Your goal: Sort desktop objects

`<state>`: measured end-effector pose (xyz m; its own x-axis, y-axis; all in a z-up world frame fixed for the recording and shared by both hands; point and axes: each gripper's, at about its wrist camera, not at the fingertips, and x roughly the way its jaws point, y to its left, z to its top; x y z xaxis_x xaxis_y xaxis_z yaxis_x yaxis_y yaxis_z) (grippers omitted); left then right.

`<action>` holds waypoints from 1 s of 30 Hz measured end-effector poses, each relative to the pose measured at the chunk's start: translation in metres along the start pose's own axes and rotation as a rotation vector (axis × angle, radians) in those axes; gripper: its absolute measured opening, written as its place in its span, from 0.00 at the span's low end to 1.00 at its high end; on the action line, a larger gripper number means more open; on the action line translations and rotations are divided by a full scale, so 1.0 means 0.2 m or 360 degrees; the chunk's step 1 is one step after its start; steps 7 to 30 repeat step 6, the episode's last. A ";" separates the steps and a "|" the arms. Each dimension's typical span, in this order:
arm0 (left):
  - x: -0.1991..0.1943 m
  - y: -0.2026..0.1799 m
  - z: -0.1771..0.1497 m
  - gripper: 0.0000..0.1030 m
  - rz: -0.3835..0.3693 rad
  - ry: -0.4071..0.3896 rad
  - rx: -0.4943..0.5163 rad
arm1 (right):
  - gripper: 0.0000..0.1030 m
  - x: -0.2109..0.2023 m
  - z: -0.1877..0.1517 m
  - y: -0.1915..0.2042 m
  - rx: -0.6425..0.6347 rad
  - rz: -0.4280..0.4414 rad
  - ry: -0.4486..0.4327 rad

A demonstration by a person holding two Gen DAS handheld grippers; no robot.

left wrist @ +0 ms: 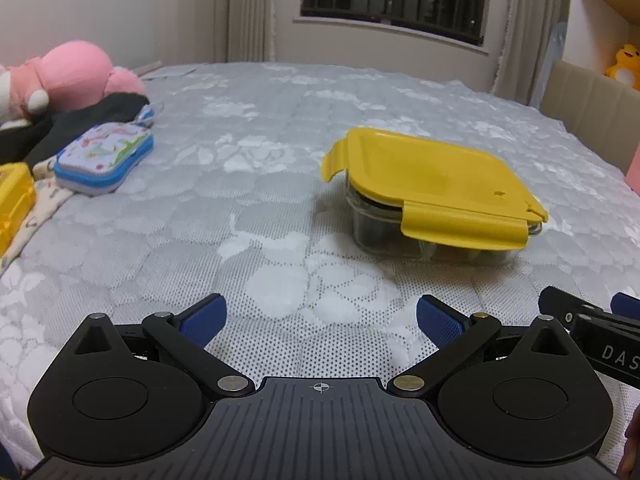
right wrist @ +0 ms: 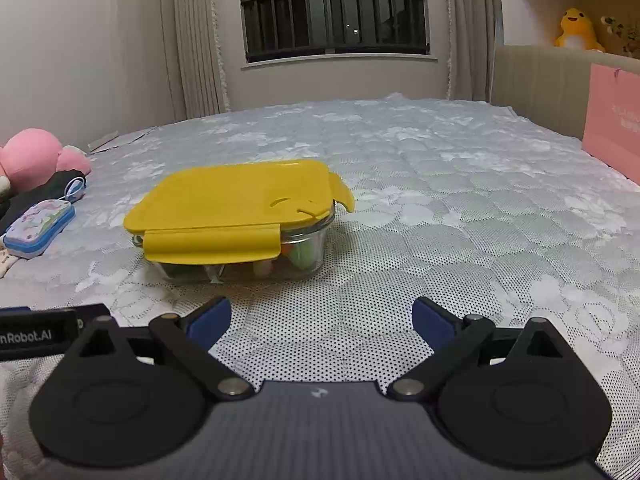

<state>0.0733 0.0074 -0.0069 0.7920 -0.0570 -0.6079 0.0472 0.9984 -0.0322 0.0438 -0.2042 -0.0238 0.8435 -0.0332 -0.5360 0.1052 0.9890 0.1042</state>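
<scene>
A glass box with a yellow lid (left wrist: 432,178) sits on the grey lace bedspread (left wrist: 260,128), ahead and right of my left gripper (left wrist: 322,320). The lid rests on top with its front flap unclipped. The box also shows in the right wrist view (right wrist: 234,200), ahead and left of my right gripper (right wrist: 322,320), with small coloured items inside the glass. Both grippers are open, empty and low over the bedspread. A blue-edged patterned case (left wrist: 105,156) lies at the left, also seen in the right wrist view (right wrist: 40,228).
A pink plush toy (left wrist: 72,76) and dark clothing (left wrist: 84,120) lie at the left edge. A yellow box (left wrist: 14,200) sits at the near left. A pink bag (right wrist: 612,120) stands at the right by the beige headboard (right wrist: 536,80). The right gripper's body (left wrist: 600,340) is beside my left one.
</scene>
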 end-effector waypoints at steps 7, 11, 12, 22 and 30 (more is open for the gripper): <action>-0.02 -0.03 0.00 1.00 0.0037 -0.0123 0.0073 | 0.95 0.02 0.00 -0.01 0.0005 -0.0007 0.0006; -0.02 -0.03 0.00 1.00 0.0037 -0.0123 0.0073 | 0.95 0.02 0.00 -0.01 0.0005 -0.0007 0.0006; -0.02 -0.03 0.00 1.00 0.0037 -0.0123 0.0073 | 0.95 0.02 0.00 -0.01 0.0005 -0.0007 0.0006; -0.02 -0.03 0.00 1.00 0.0037 -0.0123 0.0073 | 0.95 0.02 0.00 -0.01 0.0005 -0.0007 0.0006; -0.02 -0.03 0.00 1.00 0.0037 -0.0123 0.0073 | 0.95 0.02 0.00 -0.01 0.0005 -0.0007 0.0006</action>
